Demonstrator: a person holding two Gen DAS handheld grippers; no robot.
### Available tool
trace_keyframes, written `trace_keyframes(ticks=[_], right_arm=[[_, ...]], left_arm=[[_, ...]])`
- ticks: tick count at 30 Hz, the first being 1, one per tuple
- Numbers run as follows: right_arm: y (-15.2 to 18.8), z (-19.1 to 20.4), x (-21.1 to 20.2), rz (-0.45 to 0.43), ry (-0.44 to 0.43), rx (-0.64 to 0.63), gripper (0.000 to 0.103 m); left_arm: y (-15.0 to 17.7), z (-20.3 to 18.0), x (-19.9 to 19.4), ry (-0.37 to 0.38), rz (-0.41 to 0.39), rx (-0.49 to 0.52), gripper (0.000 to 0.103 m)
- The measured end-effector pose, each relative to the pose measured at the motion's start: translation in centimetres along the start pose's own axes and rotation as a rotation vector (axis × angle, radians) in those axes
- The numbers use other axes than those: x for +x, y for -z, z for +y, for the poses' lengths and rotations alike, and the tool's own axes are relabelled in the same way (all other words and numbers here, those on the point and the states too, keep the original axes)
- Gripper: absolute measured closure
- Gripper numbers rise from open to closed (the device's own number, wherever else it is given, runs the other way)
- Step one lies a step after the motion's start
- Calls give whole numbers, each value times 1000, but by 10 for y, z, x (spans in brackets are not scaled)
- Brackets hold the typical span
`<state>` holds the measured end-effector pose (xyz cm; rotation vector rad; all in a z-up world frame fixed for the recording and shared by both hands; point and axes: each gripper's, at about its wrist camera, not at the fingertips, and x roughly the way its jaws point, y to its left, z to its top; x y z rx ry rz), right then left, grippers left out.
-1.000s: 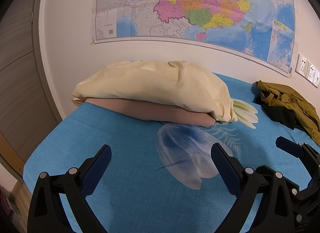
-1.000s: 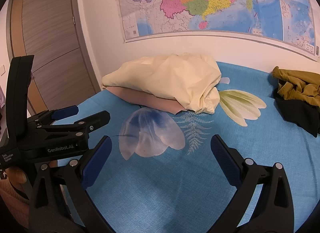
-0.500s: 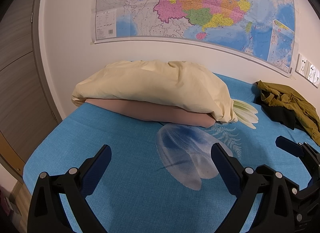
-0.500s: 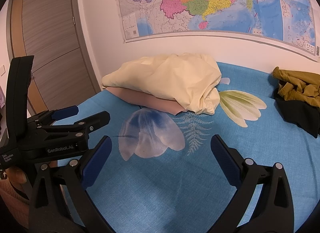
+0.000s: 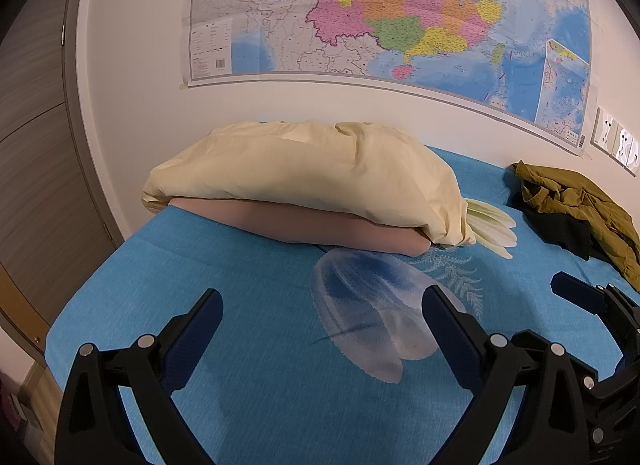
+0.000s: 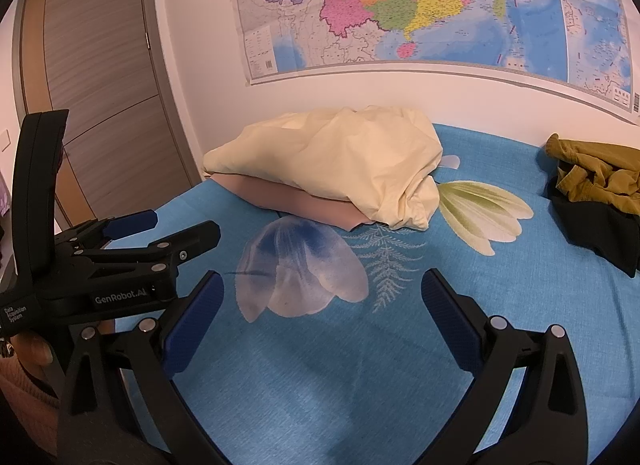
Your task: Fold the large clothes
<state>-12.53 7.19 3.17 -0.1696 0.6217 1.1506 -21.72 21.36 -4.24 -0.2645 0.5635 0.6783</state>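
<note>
sheet (image 5: 256,345): matt woven cloth, printed | pillow (image 5: 304,169): soft creased cloth | jacket (image 6: 596,173): crumpled olive cloth | map (image 5: 400,13): paper, slight sheen | door (image 6: 108,77): wood-grain, perhaps laminate | left gripper (image 5: 320,313): matt black plastic, textured blue pads (image 5: 452,333)

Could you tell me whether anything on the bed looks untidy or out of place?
Yes: an olive garment lies crumpled on a black one at the bed's right edge, unfolded. The cream pillow sits askew on the pink one.
</note>
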Motion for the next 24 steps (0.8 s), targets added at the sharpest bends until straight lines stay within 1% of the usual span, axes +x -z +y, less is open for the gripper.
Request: trace_keyframes(ticks=[7, 11, 14, 16, 19, 21, 22, 24], right_arm=[[0, -3, 1, 2, 0, 5, 6], [1, -8, -1, 1, 7, 20, 6], [2, -14, -7, -7, 20, 37, 6], [3, -21, -12, -14, 34, 49, 6], [6, -34, -22, -23, 64, 73, 6], [9, -46, -31, -38, 91, 99, 6], [11, -53, -38, -45, 114, 116, 6], [14, -65, -51, -57, 154, 132, 6]], left_arm=[[0, -3, 1, 2, 1, 4, 7], [0, -9, 2, 6, -10, 27, 7], [-1, -19, 2, 37, -23, 51, 7], [-1, -27, 2, 60, -32, 56, 7], [-3, -44, 8, 110, 2, 73, 7], [-5, -57, 12, 165, 16, 96, 7], [-6, -66, 16, 202, 39, 106, 7], [-8, -78, 20, 251, 57, 111, 7]])
